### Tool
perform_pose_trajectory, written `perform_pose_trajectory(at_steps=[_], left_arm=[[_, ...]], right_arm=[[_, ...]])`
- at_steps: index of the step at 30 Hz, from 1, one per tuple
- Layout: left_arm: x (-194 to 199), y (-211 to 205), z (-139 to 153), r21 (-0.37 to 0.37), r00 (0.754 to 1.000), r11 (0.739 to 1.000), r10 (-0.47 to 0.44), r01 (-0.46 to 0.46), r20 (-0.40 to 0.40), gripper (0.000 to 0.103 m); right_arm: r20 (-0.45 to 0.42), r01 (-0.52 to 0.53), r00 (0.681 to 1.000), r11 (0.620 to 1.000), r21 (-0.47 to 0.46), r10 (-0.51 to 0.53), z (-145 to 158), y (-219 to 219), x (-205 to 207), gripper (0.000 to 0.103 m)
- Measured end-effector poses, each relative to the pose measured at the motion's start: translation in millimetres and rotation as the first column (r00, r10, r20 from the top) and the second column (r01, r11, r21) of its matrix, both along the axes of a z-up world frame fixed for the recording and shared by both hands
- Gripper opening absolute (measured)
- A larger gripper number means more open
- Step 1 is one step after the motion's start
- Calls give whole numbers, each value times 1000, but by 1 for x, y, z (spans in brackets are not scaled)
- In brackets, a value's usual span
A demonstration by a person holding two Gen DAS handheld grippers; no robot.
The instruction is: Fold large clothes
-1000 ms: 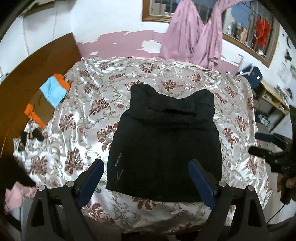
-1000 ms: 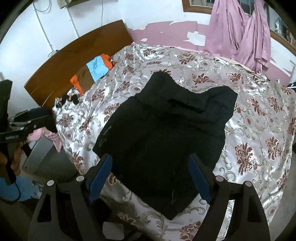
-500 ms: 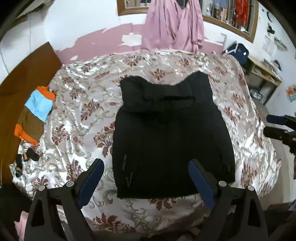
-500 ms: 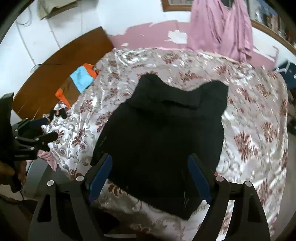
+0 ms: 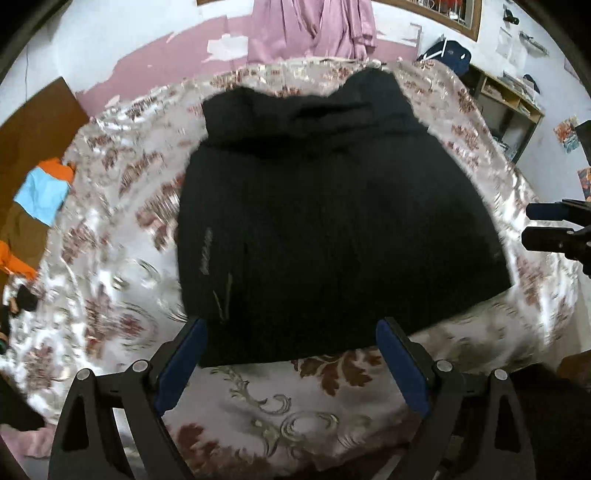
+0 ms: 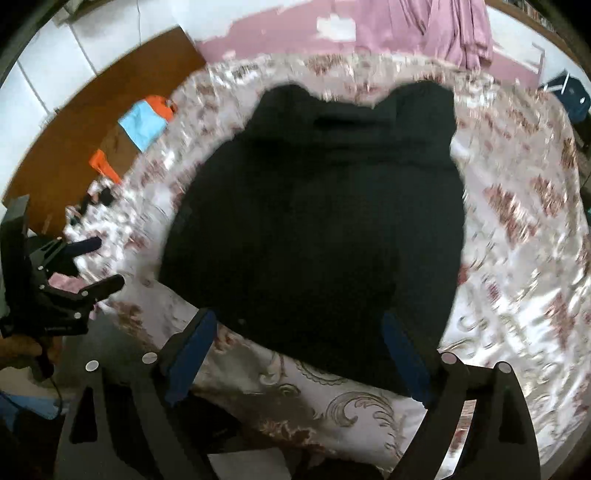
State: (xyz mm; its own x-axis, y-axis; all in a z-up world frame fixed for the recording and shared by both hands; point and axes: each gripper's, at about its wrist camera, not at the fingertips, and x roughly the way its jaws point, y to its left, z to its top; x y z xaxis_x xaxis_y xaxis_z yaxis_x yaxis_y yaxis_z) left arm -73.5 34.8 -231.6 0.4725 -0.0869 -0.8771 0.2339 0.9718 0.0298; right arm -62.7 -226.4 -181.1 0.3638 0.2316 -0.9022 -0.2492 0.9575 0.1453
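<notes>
Left wrist view: left tongs [image 5: 291, 363] are gaping empty at the black jacket's [image 5: 332, 206] near hem; right tongs [image 6: 301, 356] are opening likewise, likely needing hem-corner grips next.

A floral satin bedspread [image 5: 110, 258] covered the bed, against a wooden headboard [image 6: 92, 122]. An orange, blue and brown garment [image 5: 37, 206] lay near its edge. Pink curtains [image 5: 314, 29] hung behind.
</notes>
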Motion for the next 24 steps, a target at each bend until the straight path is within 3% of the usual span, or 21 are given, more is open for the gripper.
perform_pose_trajectory(at_steps=[2, 8, 15, 20, 24], left_arm=[[2, 1, -26, 11, 1000, 1000, -13, 12, 23, 92], [0, 2, -67, 55, 985, 996, -78, 70, 156, 92], [-23, -1, -94, 111, 947, 970, -235, 215, 218, 92], [-34, -13, -118, 212, 931, 940, -308, 267, 195, 92], [-31, -17, -137, 321, 912, 911, -341, 259, 230, 92]], right_arm=[[2, 9, 1000, 1000, 2, -9, -41, 3, 0, 88], [105, 37, 994, 998, 42, -42, -102, 1, 4, 88], [259, 48, 964, 998, 45, -58, -126, -8, 12, 88], [284, 77, 955, 996, 45, -87, -128, -9, -2, 88], [300, 93, 948, 994, 64, -108, -118, -10, -19, 88]])
